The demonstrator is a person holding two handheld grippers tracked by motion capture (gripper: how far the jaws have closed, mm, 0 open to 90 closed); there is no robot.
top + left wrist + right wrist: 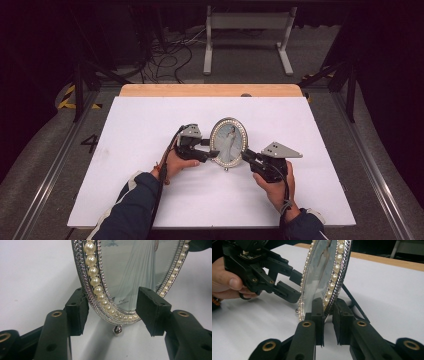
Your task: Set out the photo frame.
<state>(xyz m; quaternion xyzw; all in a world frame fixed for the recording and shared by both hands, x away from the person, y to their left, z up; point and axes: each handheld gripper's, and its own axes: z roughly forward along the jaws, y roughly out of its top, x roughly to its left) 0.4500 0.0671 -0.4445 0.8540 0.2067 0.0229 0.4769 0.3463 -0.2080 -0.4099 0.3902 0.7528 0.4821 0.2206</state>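
The right gripper (327, 315) has its 2 jaws nearly together, and they pinch the lower rim of the oval picture frame (228, 141) between them. 1 pad sits on the glass side and the other pad sits on the back side, so the frame's edge sticks up out of the gap. The left gripper (112, 311) has its jaws about half open. The frame's bottom curve sits between them. The left pad (79, 308) touches the silver rim, but the right pad (150, 311) stands in front of the glass, and I cannot tell if it presses on it. The frame stands up on the white table (150, 200), leaning back a little on a thin black stand (354, 303) behind it. Its long way runs up and down. Its glass face, with a ring of pearls around it, looks toward the person. A little silver ball foot (117, 330) hangs under the frame, in the gap between the left gripper's jaws.
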